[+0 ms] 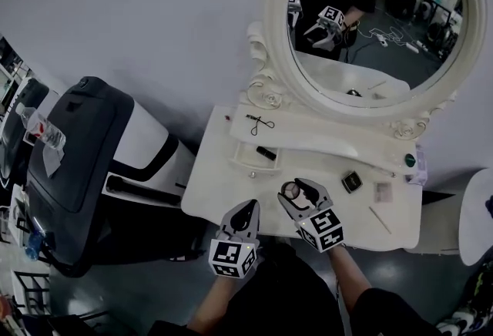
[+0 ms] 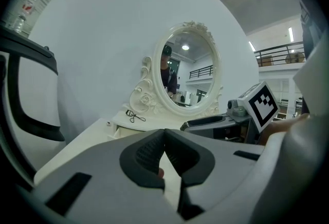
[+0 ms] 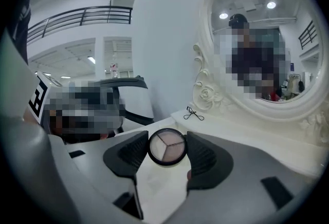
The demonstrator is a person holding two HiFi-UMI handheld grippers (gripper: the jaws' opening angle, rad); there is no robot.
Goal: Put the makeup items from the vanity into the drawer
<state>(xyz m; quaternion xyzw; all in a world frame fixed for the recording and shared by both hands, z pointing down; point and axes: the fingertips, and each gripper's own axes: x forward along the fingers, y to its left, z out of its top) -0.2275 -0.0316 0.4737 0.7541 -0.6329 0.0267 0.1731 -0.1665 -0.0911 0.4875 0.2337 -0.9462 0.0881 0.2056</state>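
Two grippers over the worktop (image 1: 219, 184).
Right gripper (image 3: 167, 140) fingers (image 3: 208, 156) clamp a round eyeshadow compact (image 3: 167, 149); left gripper (image 2: 164, 134) fingers (image 2: 144, 155) touch at the tips.

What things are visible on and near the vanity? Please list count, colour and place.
vanity: one, white, centre
mirror: one, oval, white frame, behind the vanity top
drawer: one, white, open, left side
slim item: one, black, inside the drawer
eyelash curler: one, black, shelf above the drawer
square compact: one, black, tabletop, right half
stick: one, pale, right front
round palette: one, black rim, held above the tabletop
left gripper: grey, shut, empty, front edge
right gripper: grey, shut on the round palette
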